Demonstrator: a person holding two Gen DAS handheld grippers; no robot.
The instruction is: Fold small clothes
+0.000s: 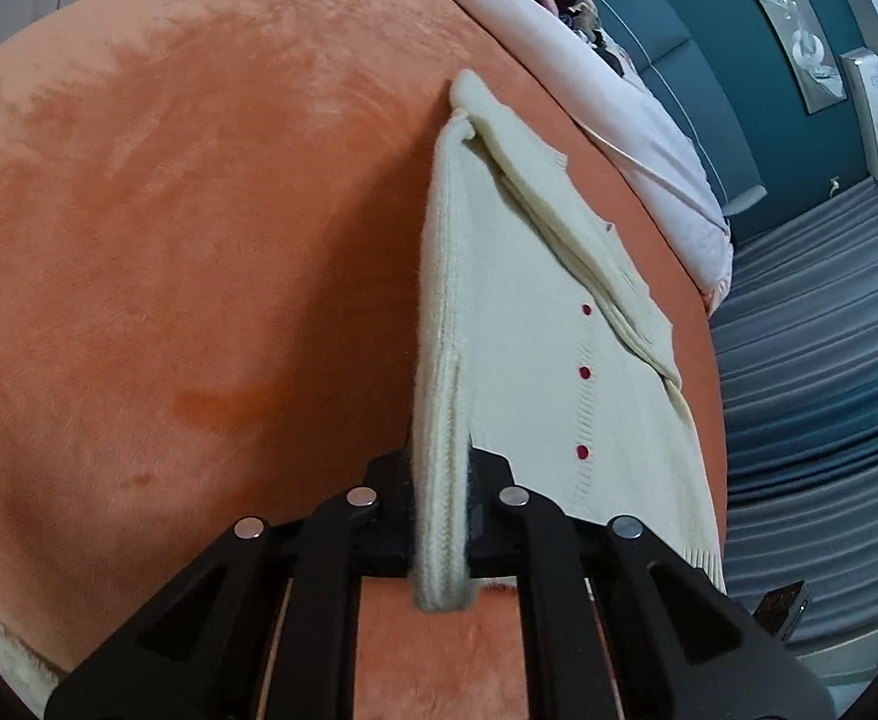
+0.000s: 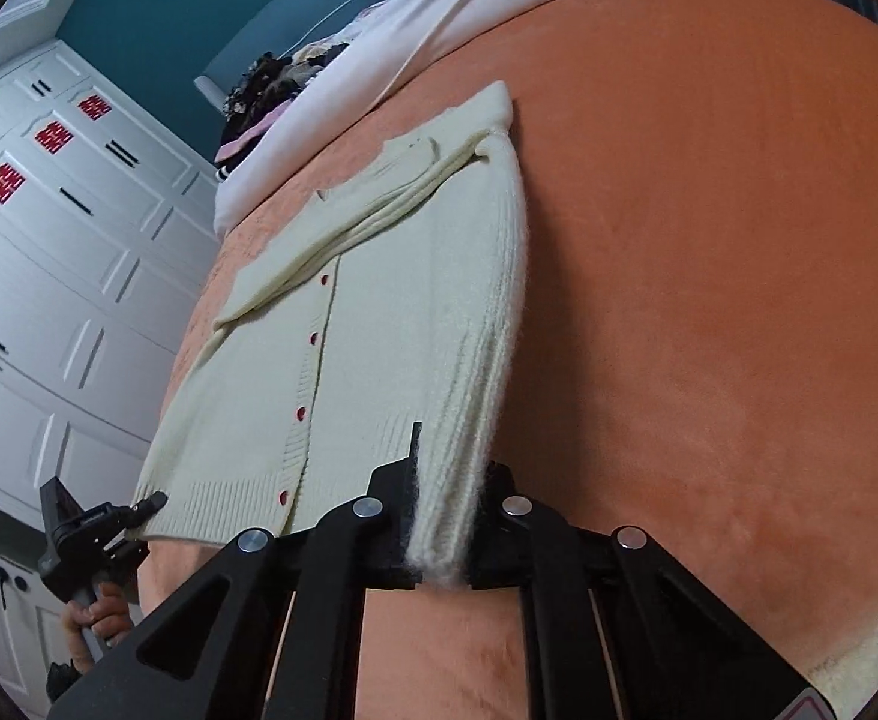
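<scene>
A small cream knit cardigan (image 1: pixel 535 348) with red buttons lies on an orange blanket (image 1: pixel 198 240). One sleeve is folded across its chest. My left gripper (image 1: pixel 442 516) is shut on the cardigan's ribbed side edge and lifts it a little. My right gripper (image 2: pixel 445 516) is shut on the fluffy side edge of the cardigan (image 2: pixel 342 360), which stretches away from its jaws. In the right wrist view the left gripper (image 2: pixel 150 501) shows at the hem corner, held by a hand.
A white sheet (image 1: pixel 637 120) covers the bed beyond the blanket, with a pile of dark clothes (image 2: pixel 270 90) at its head. White wardrobe doors (image 2: pixel 48 240) stand beside the bed. A grey striped floor (image 1: pixel 829 360) lies past the bed edge.
</scene>
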